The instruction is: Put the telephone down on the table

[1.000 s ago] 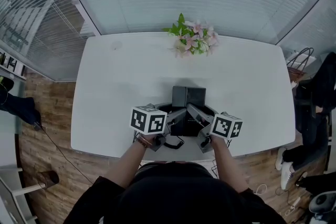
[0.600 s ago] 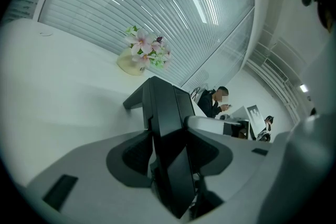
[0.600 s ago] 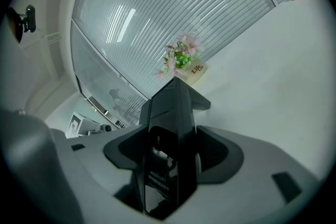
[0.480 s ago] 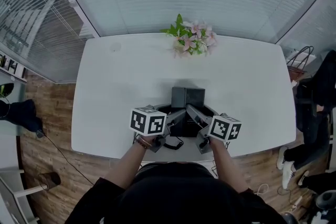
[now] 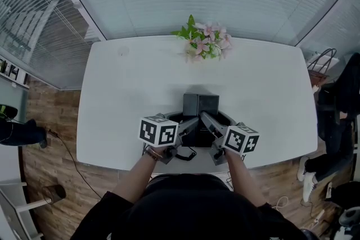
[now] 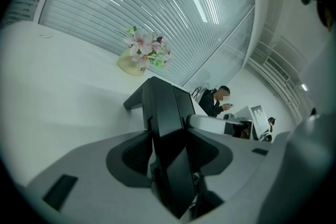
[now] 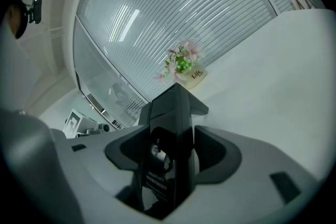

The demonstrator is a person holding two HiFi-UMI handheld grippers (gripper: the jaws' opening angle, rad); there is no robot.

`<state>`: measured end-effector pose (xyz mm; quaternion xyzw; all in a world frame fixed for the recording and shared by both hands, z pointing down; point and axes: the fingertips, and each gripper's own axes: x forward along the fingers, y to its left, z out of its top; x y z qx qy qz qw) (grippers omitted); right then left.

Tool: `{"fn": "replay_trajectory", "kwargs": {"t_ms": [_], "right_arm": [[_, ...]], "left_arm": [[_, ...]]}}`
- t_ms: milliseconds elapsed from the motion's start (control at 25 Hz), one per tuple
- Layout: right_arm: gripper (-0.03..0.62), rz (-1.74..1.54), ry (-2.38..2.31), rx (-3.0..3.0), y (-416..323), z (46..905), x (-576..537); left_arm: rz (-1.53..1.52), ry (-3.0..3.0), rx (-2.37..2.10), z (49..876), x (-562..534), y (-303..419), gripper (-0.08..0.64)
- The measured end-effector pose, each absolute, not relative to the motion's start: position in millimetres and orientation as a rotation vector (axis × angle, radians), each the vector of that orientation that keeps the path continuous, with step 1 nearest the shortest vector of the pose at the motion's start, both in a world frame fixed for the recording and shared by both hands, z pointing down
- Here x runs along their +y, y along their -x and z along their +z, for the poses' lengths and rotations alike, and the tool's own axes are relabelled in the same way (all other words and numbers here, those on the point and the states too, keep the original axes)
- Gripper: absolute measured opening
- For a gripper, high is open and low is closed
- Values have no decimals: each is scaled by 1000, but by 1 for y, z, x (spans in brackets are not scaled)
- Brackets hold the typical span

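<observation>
The left gripper (image 6: 170,153) clamps the black telephone (image 6: 165,113) edgewise — flowers (image 6: 144,52) beyond on the white table (image 6: 63,86).

The telephone (image 5: 200,105) is black; the bench (image 5: 129,93) is plain white. Pink flowers (image 5: 207,42) have green leaves. The grey left gripper (image 5: 194,121) and right gripper (image 5: 205,117) carry black-and-white checked cubes (image 5: 159,131).

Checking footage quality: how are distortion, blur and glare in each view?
Head view: sharp, evenly lit, table edges bowed. Left gripper view: heavy fisheye, dark corners, close telephone slightly soft. Right gripper view: same fisheye, light streaks reflected on the blinds.
</observation>
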<state>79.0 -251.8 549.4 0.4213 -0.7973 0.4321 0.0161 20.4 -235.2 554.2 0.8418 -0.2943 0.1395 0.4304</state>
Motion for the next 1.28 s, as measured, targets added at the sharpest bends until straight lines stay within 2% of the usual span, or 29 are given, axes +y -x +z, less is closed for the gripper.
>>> {"fn": "replay_trajectory", "kwargs": {"t_ms": [200,1280], "right_arm": [[236,1352,-1328,-2481,-83,547,-254],[229,1118,-1416,-2523,-90,520,-254]], "left_arm": [[356,-2106,-736,555,-235,-20,218],[469,-2174,-861,551,-233,-7,219]]}}
